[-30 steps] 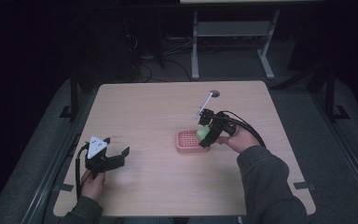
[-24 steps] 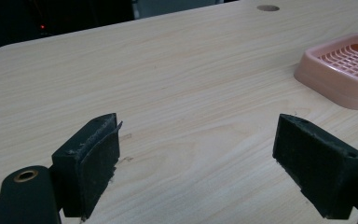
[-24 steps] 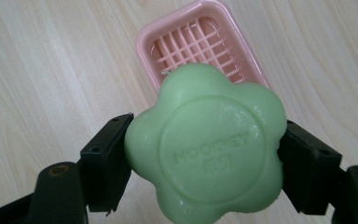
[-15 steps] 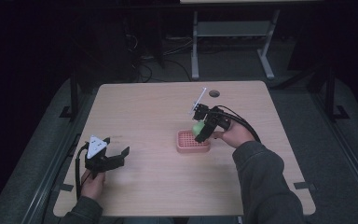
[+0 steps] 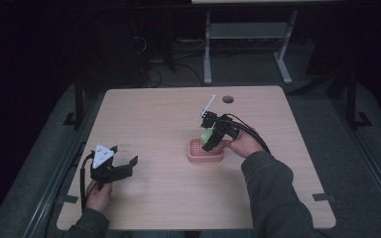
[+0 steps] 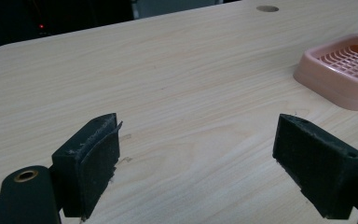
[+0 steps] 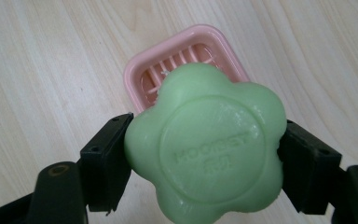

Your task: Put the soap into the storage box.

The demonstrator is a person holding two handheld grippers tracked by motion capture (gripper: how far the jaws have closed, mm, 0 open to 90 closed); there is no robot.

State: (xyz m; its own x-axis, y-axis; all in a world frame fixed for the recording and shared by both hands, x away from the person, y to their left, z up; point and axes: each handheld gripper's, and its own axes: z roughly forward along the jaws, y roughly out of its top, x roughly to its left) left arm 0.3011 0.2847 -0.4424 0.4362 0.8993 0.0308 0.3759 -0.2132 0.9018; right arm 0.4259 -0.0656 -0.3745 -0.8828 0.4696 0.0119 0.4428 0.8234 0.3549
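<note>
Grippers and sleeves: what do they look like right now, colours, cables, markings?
Both are black. The left gripper carries a grey three-cornered plate with small dots on top, and a black cable loops from it. Its fingers are blocky with dark padded faces. The right gripper trails black cables and has a thin white plate standing up from it. Both sleeves are dark grey.

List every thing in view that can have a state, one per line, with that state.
Left tongs: open, holding nothing, low over the table near its left front corner.
Right tongs: shut on the green soap, held above the pink dish.
Green soap: flower-shaped, gripped at both sides, clear of the dish.
Pink soap dish: upright on the table, empty.
</note>
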